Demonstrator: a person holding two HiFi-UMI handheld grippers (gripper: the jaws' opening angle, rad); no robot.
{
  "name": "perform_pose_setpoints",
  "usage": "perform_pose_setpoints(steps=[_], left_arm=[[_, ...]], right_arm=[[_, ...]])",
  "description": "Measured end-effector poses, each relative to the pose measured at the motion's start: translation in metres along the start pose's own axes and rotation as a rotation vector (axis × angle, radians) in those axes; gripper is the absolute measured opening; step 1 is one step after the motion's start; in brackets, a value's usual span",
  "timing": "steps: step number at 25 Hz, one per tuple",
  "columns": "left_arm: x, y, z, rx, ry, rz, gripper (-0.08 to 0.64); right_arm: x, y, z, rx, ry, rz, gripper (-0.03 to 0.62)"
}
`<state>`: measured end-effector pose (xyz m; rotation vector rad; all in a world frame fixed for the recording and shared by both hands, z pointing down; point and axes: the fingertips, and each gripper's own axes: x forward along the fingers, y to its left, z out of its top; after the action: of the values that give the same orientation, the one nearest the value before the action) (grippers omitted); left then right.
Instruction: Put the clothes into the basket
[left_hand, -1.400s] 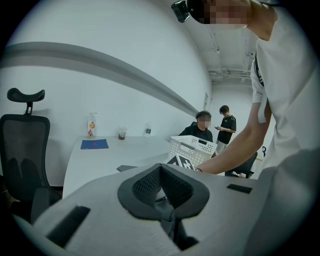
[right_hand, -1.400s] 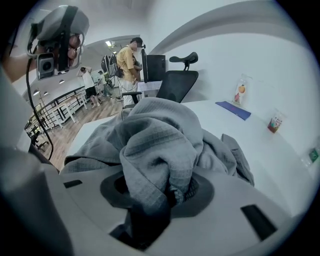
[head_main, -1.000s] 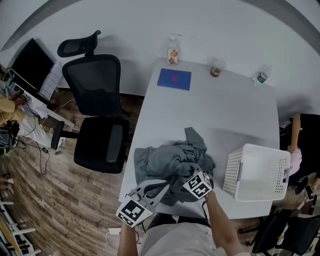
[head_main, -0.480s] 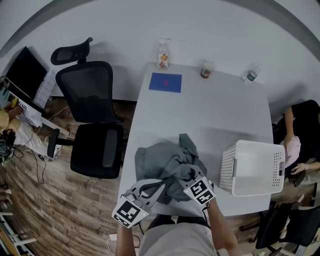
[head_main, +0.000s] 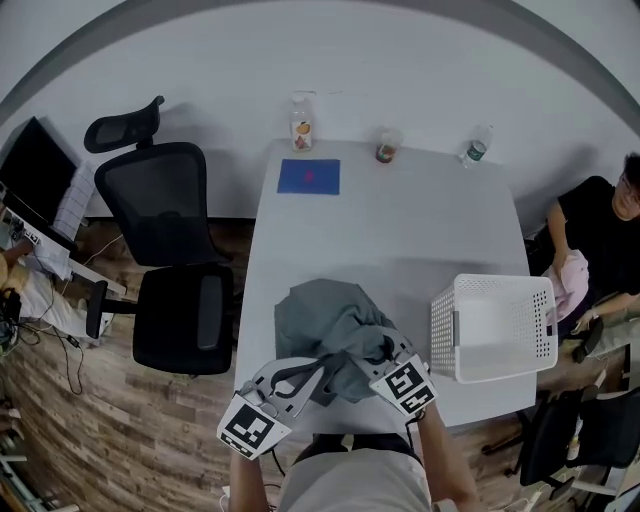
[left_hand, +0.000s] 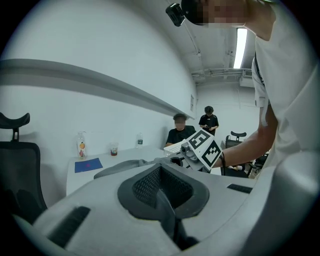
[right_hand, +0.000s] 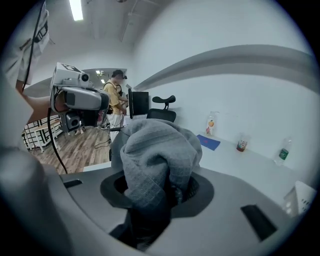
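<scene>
A bunched pile of grey clothes (head_main: 330, 322) lies on the white table (head_main: 400, 230) near its front edge. My right gripper (head_main: 385, 355) is shut on a fold of the clothes (right_hand: 152, 150), which bulges up out of its jaws in the right gripper view. My left gripper (head_main: 318, 368) sits at the pile's near left side. Its jaws (left_hand: 162, 192) look shut, and I see no cloth between them. The clothes (left_hand: 125, 166) show just beyond it. The white perforated basket (head_main: 495, 325) stands to the right of the pile, at the table's right edge.
A blue pad (head_main: 308, 177), a sanitizer bottle (head_main: 301, 128), a cup (head_main: 385, 148) and a water bottle (head_main: 474, 148) stand along the table's far edge. A black office chair (head_main: 165, 260) stands to the left. A seated person (head_main: 590, 240) is beside the basket.
The clothes have been gathered into a tighter bundle, and the loose flap that pointed away from me is pulled in. Both grippers stay at the pile's near side.
</scene>
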<state>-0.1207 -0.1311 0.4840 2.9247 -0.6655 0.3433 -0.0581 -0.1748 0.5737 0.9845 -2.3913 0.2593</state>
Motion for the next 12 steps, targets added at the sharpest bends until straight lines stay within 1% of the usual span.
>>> perform_pose_setpoints(steps=[5,12], left_arm=[[0.001,-0.001,0.021,-0.028,-0.006,-0.008,0.002],[0.010,-0.008,0.050,0.036,-0.027,-0.041,0.002]], right_arm=[[-0.021,-0.007,0.026,0.000,-0.045,-0.043,0.152],[-0.058,-0.024,0.060,0.004,-0.111,-0.109,0.152]])
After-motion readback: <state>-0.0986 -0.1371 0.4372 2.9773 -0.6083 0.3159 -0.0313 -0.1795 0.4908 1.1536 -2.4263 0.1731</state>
